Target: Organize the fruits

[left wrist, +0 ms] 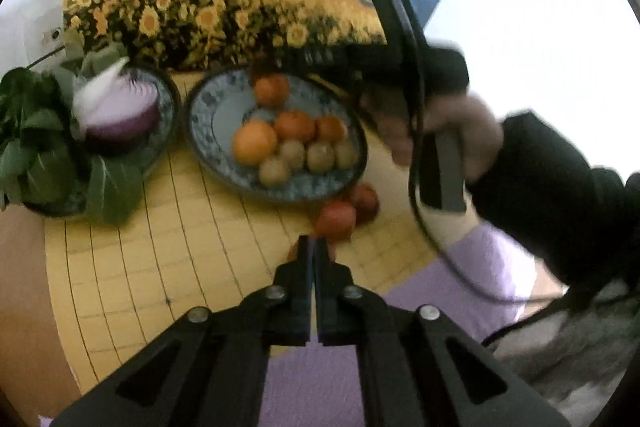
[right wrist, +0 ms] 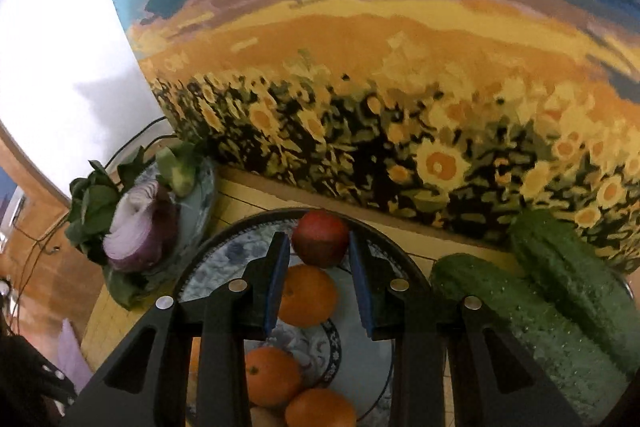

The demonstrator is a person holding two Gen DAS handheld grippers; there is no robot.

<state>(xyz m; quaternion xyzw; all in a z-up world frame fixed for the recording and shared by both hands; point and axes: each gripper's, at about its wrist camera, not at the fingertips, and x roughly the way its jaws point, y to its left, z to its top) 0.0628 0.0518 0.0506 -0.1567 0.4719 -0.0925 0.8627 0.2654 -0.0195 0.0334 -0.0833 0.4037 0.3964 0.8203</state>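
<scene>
A blue patterned fruit plate (left wrist: 208, 107) holds several oranges (left wrist: 255, 141) and small brown fruits (left wrist: 320, 157). Two red apples (left wrist: 335, 219) lie on the yellow mat just in front of the plate. My left gripper (left wrist: 312, 247) is shut and empty, its tips just short of the nearer apple. In the right wrist view, my right gripper (right wrist: 320, 245) is open over the plate (right wrist: 224, 259), its blue pads (right wrist: 280, 267) on either side of a red apple (right wrist: 321, 243) at the plate's far rim. Oranges (right wrist: 306, 294) lie below it.
A second plate (left wrist: 164, 103) at the left holds a halved purple onion (left wrist: 120, 111) and leafy greens (left wrist: 36, 147). Two cucumbers (right wrist: 560, 291) lie at the right. A sunflower painting (right wrist: 360, 107) stands behind. A purple cloth (left wrist: 480, 267) lies by the mat.
</scene>
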